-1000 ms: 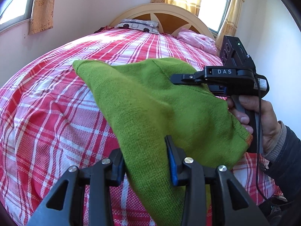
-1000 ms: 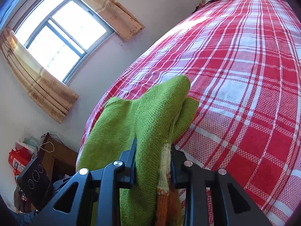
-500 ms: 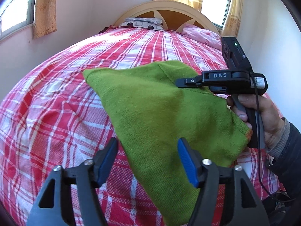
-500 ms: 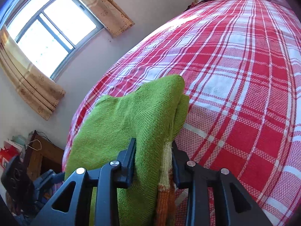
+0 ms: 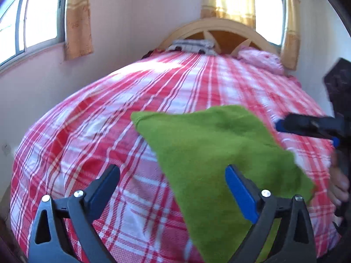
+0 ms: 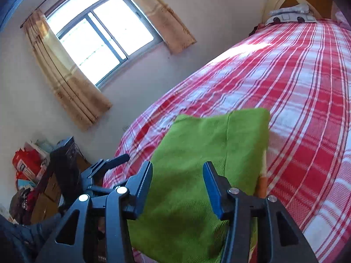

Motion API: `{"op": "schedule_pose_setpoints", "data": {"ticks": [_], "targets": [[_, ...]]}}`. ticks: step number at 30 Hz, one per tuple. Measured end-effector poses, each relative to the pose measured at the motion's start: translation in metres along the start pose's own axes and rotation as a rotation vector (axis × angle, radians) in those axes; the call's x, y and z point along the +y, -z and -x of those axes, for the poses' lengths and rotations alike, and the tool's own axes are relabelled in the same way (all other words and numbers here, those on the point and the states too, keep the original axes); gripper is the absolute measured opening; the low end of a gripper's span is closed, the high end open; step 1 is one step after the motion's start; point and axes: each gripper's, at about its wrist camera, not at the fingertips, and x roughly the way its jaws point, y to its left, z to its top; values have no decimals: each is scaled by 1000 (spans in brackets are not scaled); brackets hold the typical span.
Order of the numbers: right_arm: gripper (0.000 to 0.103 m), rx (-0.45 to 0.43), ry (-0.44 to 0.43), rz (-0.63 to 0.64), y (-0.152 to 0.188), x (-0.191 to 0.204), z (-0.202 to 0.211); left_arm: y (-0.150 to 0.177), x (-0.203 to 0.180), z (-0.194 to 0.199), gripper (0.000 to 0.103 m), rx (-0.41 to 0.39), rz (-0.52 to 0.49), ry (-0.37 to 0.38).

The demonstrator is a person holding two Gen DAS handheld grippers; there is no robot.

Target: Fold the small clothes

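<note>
A green knitted garment [image 5: 221,155] lies folded on the red and white checked bedspread [image 5: 92,144] near the foot of the bed. It also shows in the right wrist view [image 6: 204,160], with an orange trim at its right edge. My left gripper [image 5: 173,175] is open and empty, hovering just before the garment's near left edge. My right gripper [image 6: 177,175] is open and empty above the garment's near end. The right gripper shows in the left wrist view [image 5: 307,127] at the far right, beside the garment.
A wooden headboard [image 5: 219,30] with a grey pillow [image 5: 193,46] and a pink bundle [image 5: 261,59] stands at the far end. Windows with curtains [image 6: 101,35] line the walls. A cluttered wooden stand [image 6: 43,175] is beside the bed's foot.
Both grippers have opened and let go of the green garment. It now lies flat on the bed, and both grippers have drawn back from it.
</note>
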Motion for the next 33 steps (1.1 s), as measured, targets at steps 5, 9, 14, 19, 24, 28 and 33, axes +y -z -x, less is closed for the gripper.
{"op": "schedule_pose_setpoints", "data": {"ticks": [5,9,14,19,24,28,33], "targets": [[49,77,79,-81,32,-30,-24,18,17,-28,103,84,61,27],[49,65,103,-63,34,-25,-23,22,15,-30,103,52,66,31],[56,-9,98,-148,39,-18,5,21,13,-8,103,39,88,15],[62,-126,247,-85,49,11,47,7,0,30,103,-54,47,36],[63,-203,344,-15,55,37,74,-5,-11,57,103,-119,30,83],[63,-248,399,30,52,53,87,-10,-17,65,103,-139,19,99],[64,-253,404,49,52,60,88,-11,-16,68,103,-148,24,101]]}}
